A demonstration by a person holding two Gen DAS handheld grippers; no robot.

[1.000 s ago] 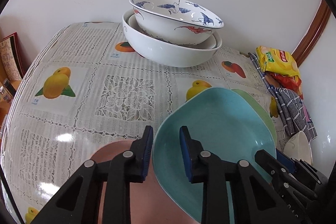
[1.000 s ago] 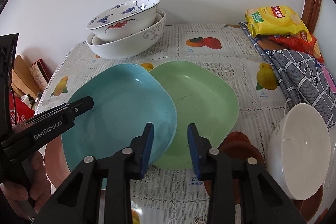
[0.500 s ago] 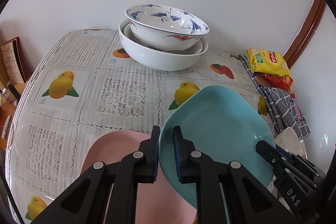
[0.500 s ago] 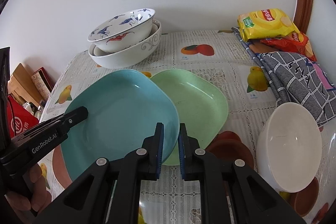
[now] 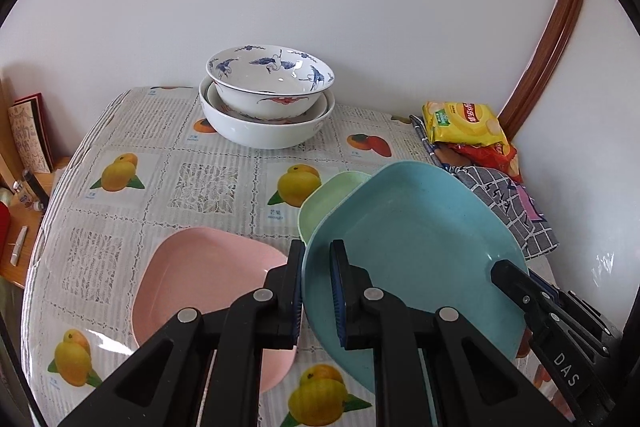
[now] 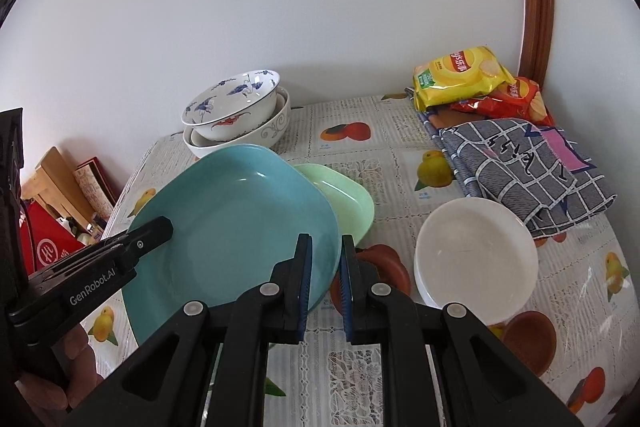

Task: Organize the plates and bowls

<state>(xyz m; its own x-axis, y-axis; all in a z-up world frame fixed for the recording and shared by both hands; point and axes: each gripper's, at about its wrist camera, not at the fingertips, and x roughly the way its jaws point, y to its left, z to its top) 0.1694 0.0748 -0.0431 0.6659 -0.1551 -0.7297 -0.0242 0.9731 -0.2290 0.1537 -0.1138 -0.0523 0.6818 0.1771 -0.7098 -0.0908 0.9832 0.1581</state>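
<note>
A teal square plate (image 5: 416, 239) hangs tilted above the table, held from two sides. My left gripper (image 5: 317, 255) is shut on its left rim, and my right gripper (image 6: 325, 247) is shut on its right rim. Each gripper shows in the other's view: the right one (image 5: 516, 283) and the left one (image 6: 160, 227). Under the teal plate (image 6: 240, 219) a green plate (image 6: 348, 199) lies on the table, partly hidden. A pink plate (image 5: 208, 275) lies at the left. Stacked patterned bowls (image 5: 268, 99) stand at the back.
A white bowl (image 6: 476, 251) rests on brown saucers (image 6: 532, 339) at the right. A checked cloth (image 6: 520, 163) and snack bags (image 6: 460, 71) fill the back right corner. The table's left edge (image 5: 48, 211) drops to a shelf with books.
Both grippers closed on the teal plate's rims and lifted it off the table. Both views pulled up and back, and more of the pink plate shows.
</note>
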